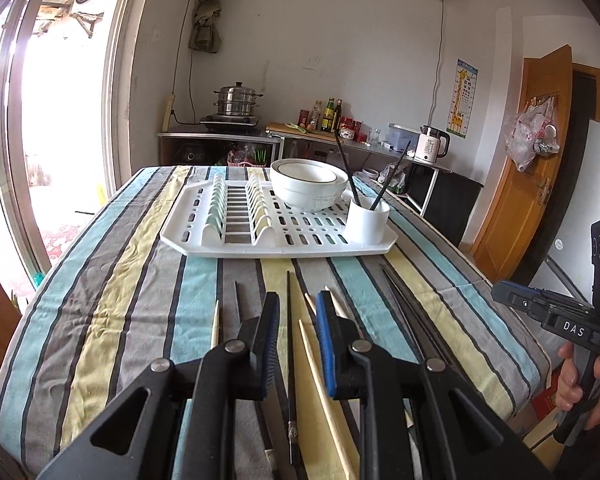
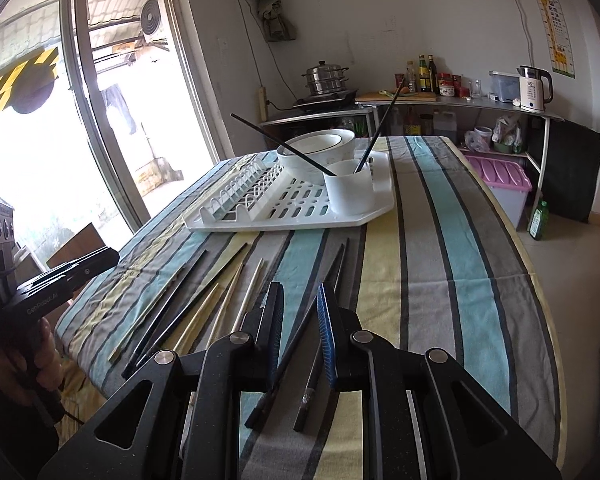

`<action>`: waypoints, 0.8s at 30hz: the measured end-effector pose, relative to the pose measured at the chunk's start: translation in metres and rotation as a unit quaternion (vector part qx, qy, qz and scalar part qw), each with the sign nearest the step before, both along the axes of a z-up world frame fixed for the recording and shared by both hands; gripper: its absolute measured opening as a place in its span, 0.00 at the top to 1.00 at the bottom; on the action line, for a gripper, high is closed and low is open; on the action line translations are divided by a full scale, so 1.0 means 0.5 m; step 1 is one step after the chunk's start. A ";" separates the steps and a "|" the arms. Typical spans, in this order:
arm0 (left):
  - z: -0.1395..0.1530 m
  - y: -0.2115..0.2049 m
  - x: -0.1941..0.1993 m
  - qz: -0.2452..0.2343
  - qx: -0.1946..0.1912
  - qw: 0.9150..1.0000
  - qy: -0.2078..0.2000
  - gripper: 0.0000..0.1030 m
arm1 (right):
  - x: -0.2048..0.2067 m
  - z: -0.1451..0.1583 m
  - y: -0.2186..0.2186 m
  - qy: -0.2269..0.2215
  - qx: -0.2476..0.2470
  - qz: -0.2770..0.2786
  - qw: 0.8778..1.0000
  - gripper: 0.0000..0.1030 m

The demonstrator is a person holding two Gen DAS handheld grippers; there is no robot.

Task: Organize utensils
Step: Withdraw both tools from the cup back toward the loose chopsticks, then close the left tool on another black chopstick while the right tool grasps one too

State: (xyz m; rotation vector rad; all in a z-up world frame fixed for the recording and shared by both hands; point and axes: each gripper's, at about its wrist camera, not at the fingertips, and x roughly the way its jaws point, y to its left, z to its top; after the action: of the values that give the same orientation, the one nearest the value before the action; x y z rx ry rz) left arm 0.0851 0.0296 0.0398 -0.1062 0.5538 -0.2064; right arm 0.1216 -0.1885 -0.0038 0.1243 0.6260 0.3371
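Several black and pale wooden chopsticks [image 1: 290, 320] lie loose on the striped cloth near the front edge. My left gripper [image 1: 298, 300] hovers over them, open by a narrow gap, with one black chopstick on the cloth below the gap. My right gripper [image 2: 300, 292] is also narrowly open, above a pair of black chopsticks [image 2: 300, 344]; more loose chopsticks [image 2: 220, 300] lie to its left. Further back stands a white cup [image 1: 368, 220] [image 2: 350, 192] with two black chopsticks leaning in it.
The cup sits on a white dish rack [image 1: 280, 250] [image 2: 300, 218] beside stacked white bowls [image 1: 308, 188] [image 2: 320, 152]. A striped cloth [image 1: 120, 280] covers the table. A counter with a steamer pot, bottles and a kettle [image 1: 432, 144] runs along the back wall. A person's hand [image 1: 580, 384] holds the right gripper.
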 end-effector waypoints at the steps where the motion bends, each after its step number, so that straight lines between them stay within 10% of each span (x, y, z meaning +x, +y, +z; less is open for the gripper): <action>1: -0.006 0.002 -0.003 0.002 0.003 1.000 0.003 0.81 | -0.002 -0.005 0.001 0.003 -0.001 0.000 1.000 0.83; 24: -0.074 -0.039 0.114 -0.022 0.056 0.994 0.095 0.76 | 0.115 -0.073 0.047 0.078 -0.012 0.004 0.997 0.83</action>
State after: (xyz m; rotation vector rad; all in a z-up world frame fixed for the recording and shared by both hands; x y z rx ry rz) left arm 0.1423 0.0100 0.0030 -0.0036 0.7570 -0.2087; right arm 0.1791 -0.1648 -0.0404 0.1264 0.7850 0.3287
